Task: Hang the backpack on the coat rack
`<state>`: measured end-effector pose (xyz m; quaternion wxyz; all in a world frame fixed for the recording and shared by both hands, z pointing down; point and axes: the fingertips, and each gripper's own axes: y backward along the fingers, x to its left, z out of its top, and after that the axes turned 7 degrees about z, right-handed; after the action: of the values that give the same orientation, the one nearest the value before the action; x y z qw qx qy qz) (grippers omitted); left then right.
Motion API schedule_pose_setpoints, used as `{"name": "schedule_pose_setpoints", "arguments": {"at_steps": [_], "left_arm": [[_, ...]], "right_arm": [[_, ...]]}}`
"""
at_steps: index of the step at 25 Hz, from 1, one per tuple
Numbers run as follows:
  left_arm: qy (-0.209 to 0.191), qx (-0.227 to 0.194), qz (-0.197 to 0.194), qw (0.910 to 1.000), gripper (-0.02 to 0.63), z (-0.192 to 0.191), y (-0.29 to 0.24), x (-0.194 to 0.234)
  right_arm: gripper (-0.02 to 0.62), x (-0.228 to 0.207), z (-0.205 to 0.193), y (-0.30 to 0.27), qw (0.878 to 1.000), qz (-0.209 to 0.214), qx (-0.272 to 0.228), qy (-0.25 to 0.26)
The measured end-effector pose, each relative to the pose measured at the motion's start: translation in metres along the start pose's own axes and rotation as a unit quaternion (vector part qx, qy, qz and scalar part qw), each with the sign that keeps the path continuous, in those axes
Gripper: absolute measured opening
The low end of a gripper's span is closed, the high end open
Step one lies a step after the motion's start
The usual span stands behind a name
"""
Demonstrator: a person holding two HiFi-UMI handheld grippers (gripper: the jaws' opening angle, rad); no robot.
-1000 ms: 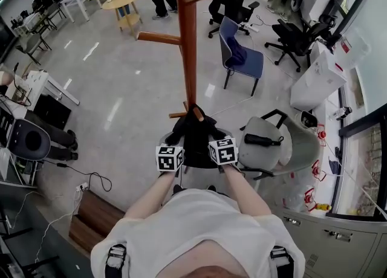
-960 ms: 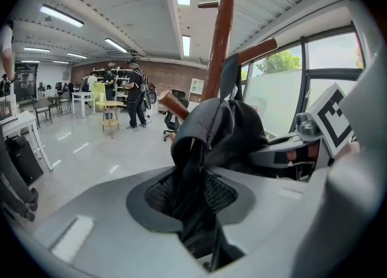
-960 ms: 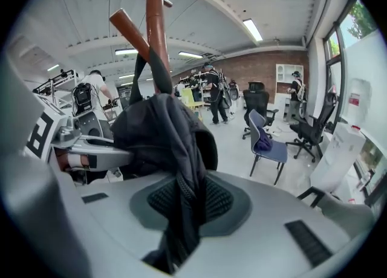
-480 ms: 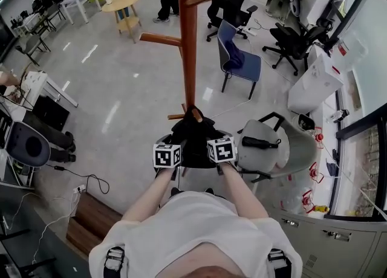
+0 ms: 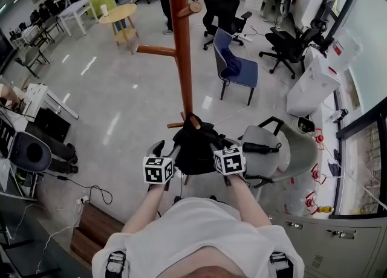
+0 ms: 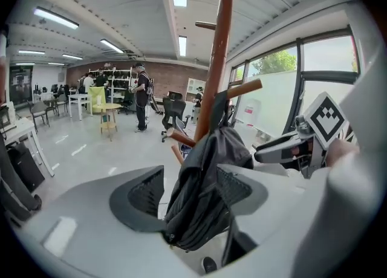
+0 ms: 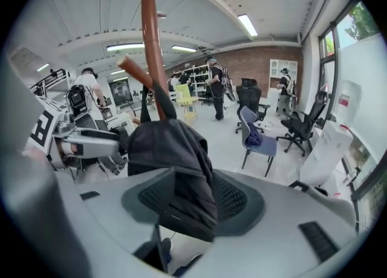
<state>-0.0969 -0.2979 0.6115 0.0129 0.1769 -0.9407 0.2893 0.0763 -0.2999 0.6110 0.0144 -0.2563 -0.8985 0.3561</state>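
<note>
Backpack [image 7: 181, 168] fabric, black and slack, fills the narrow gap between the jaws of the right gripper [image 7: 193, 180], which pinch it. Only that gripper's own view shows this. The left gripper [image 6: 190, 177] has its jaws wider apart. The bag hangs between them, lying against the right-hand pad [image 6: 236, 186] and clear of the other.

In the head view the marker cubes cover both grips, and the left gripper's fingers show spread at the bag's left edge.

The bag's long axis is upright, with its top at a low peg [image 5: 195, 119] of the wooden coat rack [image 5: 181, 59] and its bottom hanging down. Whether its loop is round the peg I cannot tell.

The rack's foot is hidden behind the bag, and its top is cut off. Beyond stand a grey office chair [image 5: 275, 144] and a blue chair [image 5: 239, 68].
</note>
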Motion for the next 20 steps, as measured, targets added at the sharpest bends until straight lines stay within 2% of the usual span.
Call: {"name": "schedule_pose_setpoints", "arguments": {"at_steps": [4,10,13,16,18,20], "left_arm": [[0.000,-0.033,-0.001,0.9995,0.273,0.021,0.016,-0.002],[-0.024,-0.128,0.018,0.9914,0.266,0.079,0.046,0.002],[-0.038,-0.185,0.038,0.9813,0.217,0.104,0.065,0.007],[-0.048,-0.234,0.058,0.9694,0.089,0.119,0.082,0.010],[-0.047,-0.247,0.063,0.9657,0.034,0.123,0.086,0.011],[-0.044,-0.253,0.061,0.9645,0.011,0.124,0.089,0.009]], "right_arm": [[0.183,-0.008,0.029,0.029,0.999,-0.016,-0.045,0.005],[0.183,-0.014,0.069,0.068,0.992,-0.015,-0.125,-0.009],[0.165,-0.017,0.088,0.091,0.983,-0.031,-0.179,-0.001],[0.096,-0.015,0.102,0.113,0.970,-0.048,-0.238,0.017],[0.057,-0.012,0.108,0.123,0.962,-0.054,-0.267,0.030],[0.011,-0.008,0.112,0.128,0.956,-0.046,-0.289,0.035]]}}
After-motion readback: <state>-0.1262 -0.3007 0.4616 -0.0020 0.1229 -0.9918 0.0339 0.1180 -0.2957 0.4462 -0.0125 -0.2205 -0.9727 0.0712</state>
